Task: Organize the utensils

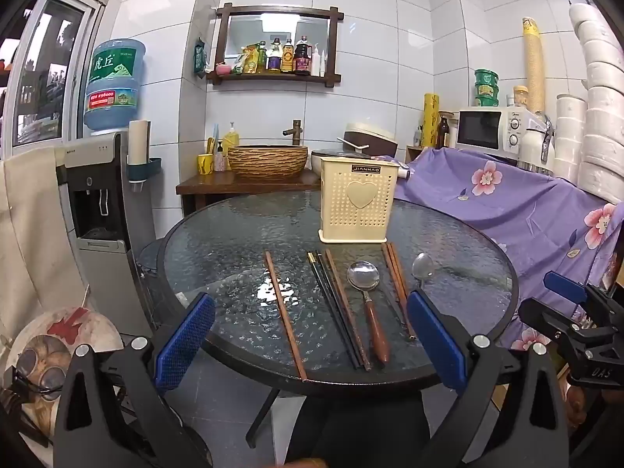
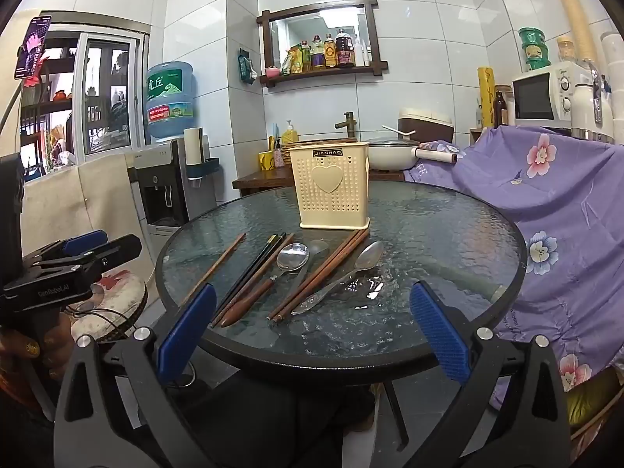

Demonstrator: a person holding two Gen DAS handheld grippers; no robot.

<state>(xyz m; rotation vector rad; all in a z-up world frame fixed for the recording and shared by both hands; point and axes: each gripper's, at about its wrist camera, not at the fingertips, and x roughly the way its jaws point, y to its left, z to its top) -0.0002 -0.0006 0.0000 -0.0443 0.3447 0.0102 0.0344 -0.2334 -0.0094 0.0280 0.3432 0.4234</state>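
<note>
A cream plastic utensil holder [image 1: 358,199] stands upright on the round glass table [image 1: 218,241], its front pierced with small holes around a raised heart and a dark label at the top rim. The utensils lie in a loose row on the glass between the holder and both claws, handles toward the near edge.

From the left gripper [image 1: 310,341], whose blue pads stand wide apart with nothing between them, a single brown chopstick [image 1: 284,314] lies ahead and slightly left. The black chopsticks [image 1: 333,308] run straight ahead beside another brown one. Just right of them is the wooden-handled spoon [image 1: 368,300], then a brown chopstick pair [image 1: 397,288] close to the right finger, and the all-metal spoon [image 1: 422,267] beyond that finger.

The right gripper [image 2: 312,335] is likewise spread wide and empty, short of the table edge. From it the row fans out to the left and ahead: the wooden-handled spoon [image 2: 269,280], the chopstick pair [image 2: 319,273], and the metal spoon [image 2: 343,273], whose full length shows here, while the left view shows only its bowl and neck.

Each view catches the other claw at its edge. Only the right view shows a phone [image 2: 33,46] mounted high at far left. Only the left view shows the woven basin [image 1: 267,160] in full; the holder hides it from the right.
</note>
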